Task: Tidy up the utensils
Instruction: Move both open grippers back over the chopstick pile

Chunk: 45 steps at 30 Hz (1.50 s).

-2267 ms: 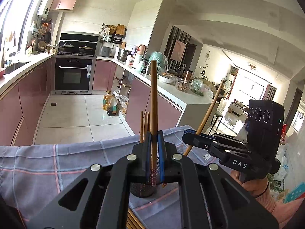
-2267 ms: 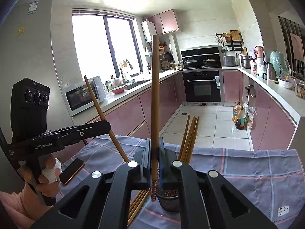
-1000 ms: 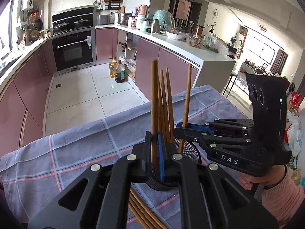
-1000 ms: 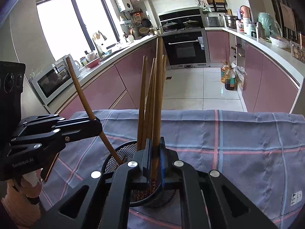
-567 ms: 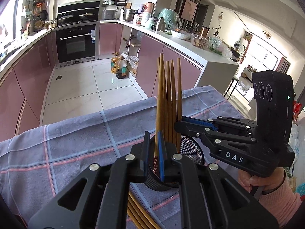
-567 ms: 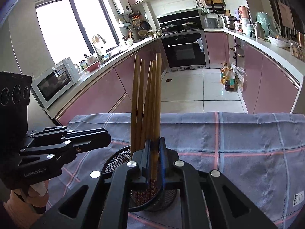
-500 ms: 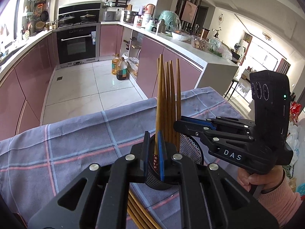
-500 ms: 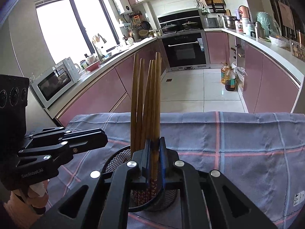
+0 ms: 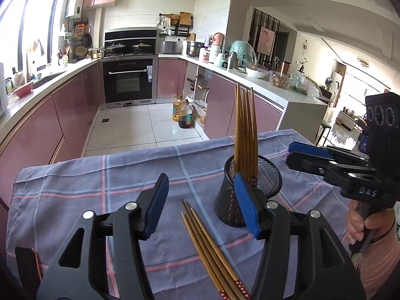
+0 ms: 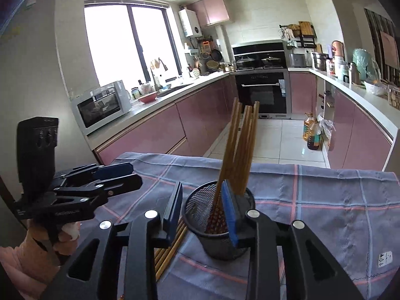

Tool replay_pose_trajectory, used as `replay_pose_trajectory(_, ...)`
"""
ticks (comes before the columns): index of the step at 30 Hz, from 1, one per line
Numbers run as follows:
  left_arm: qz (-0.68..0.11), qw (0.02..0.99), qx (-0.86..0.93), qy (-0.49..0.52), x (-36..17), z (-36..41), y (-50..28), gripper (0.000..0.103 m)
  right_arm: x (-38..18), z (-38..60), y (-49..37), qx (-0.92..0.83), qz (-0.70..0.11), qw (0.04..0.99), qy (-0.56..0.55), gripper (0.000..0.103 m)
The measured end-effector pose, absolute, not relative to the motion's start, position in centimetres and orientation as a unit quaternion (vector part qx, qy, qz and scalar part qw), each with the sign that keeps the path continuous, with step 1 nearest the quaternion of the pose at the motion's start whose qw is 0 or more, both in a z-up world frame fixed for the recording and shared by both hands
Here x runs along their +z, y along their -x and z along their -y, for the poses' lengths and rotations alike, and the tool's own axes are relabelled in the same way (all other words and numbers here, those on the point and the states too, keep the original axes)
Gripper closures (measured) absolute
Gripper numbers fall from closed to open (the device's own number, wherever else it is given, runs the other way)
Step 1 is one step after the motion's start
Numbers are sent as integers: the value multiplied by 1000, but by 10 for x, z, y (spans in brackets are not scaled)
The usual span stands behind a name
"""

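Two grippers hang low over the checked cloth (image 9: 75, 175), tilted down. The left gripper (image 9: 200, 200) and right gripper (image 10: 202, 207) are both opening, holding nothing. A black mesh cup (image 9: 250, 190) at center holds upright chopsticks (image 9: 245, 130). More loose chopsticks (image 9: 210, 250) lie beside it.

The tablecloth (image 9: 75, 182) is grey-blue, checked with pink and pale lines. The mesh cup (image 9: 250, 195) is black, and the chopsticks (image 9: 246, 130) standing in it are tan wood with red patterned ends. The loose chopsticks (image 9: 207, 245) match them. Both grippers are black with blue pads (image 9: 156, 205). The cabinets (image 10: 150, 130) are dusty pink.
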<state>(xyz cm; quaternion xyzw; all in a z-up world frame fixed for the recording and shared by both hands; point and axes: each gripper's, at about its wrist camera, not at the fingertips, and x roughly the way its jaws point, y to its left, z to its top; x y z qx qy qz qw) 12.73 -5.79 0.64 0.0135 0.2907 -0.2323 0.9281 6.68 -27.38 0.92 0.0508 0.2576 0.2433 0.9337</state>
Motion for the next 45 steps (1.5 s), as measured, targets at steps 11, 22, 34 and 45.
replay_pose_trajectory(11,-376,904,-201,-21,-68,40,-105,45,-74,228,-49,266,-374,888,-40,63)
replay_pose_trajectory(22,-414,889,-197,-15,-101,42,-91,45,-101,212,-39,248,-403,880,-35,63)
replay_pose_trajectory(34,-426,881,-205,-23,-109,46,-90,45,-107,194,-40,236,-408,882,-9,63)
replay_pose_trajectory(45,-427,879,-209,-31,-112,51,-94,43,-108,190,-41,230,-409,883,4,64)
